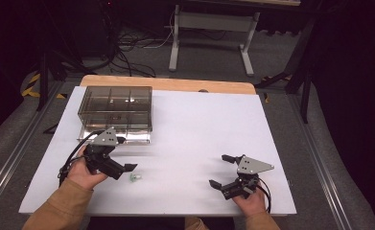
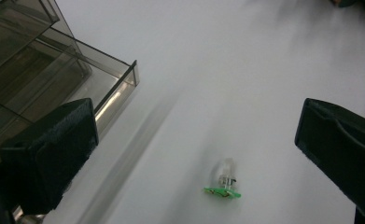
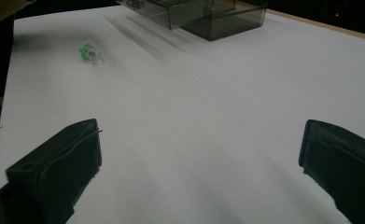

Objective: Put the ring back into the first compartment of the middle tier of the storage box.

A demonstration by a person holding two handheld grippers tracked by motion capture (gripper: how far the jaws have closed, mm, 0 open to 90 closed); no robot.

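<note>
White covering spreads over the table (image 1: 199,143), a strip of bare wood showing along its far edge, with dark floor, cables and a pale table frame beyond. At the far left stands a smoky transparent compartment box (image 1: 116,112), its inside split by dividers, its near corner rising at the upper left of the left gripper view (image 2: 119,77). Just in front of that box the person's left hand (image 1: 82,172), in a tan sleeve, grips the left gripper (image 1: 123,155) with the grey plate tilted up toward the box and the jaws aimed rightward and down at the table; the jaws are spread wide and grasp nothing, as the left gripper view shows, with one black jaw at each side of the frame. Between and slightly ahead of those jaws lies a small clear bulb-like part with a bright green base (image 2: 223,179), resting on its side on the white surface, touching neither jaw; in the high view it sits just right of the left gripper's lower jaw tip (image 1: 135,178), and in the right gripper view it appears far off at the upper left (image 3: 91,53). Well apart, at the near right, the right hand (image 1: 252,201) holds the right gripper (image 1: 219,171) low over the table, pointing left, its jaws likewise released wide around bare white surface
</note>
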